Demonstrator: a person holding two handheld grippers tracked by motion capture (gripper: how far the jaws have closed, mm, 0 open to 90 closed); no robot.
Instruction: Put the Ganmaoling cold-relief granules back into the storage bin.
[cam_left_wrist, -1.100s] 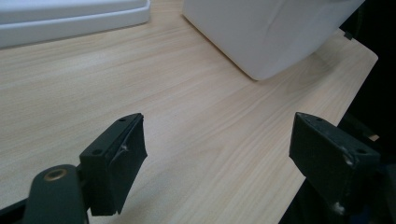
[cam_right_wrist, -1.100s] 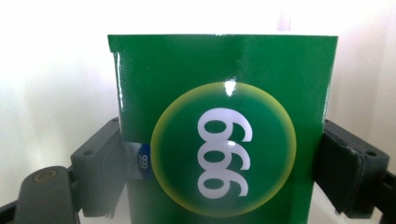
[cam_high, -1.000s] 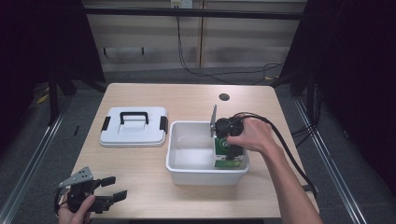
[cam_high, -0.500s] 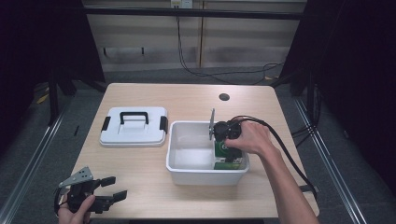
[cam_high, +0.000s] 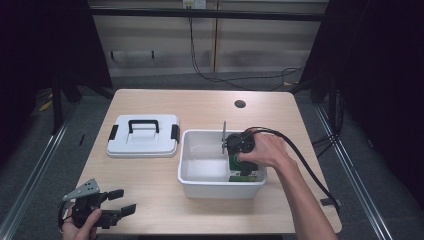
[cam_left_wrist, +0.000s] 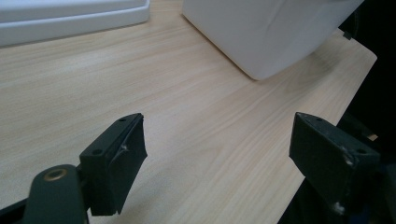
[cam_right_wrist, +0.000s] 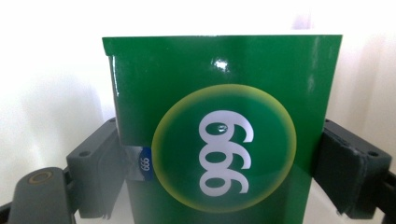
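A green box (cam_high: 244, 170) printed with white digits in a yellow-rimmed circle (cam_right_wrist: 224, 93) stands upright inside the white bin (cam_high: 220, 190), against its right front corner. My right gripper (cam_high: 242, 162) points down into the bin and is shut on the box, one black jaw pressed to each side of it (cam_right_wrist: 224, 173). My left gripper (cam_high: 123, 201) is held just above the table's front left corner, open with nothing between its jaws (cam_left_wrist: 219, 158). From there the bin (cam_left_wrist: 266, 28) lies ahead.
A white lid with a black handle (cam_high: 144, 141) lies flat to the left of the bin, also seen as the lid (cam_left_wrist: 70, 16). A small round hole (cam_high: 240, 104) sits in the tabletop at the back right. A black cable (cam_high: 305, 167) trails from the right gripper.
The right gripper has sunk a little lower into the bin with the green box. The left gripper has stayed where it was.
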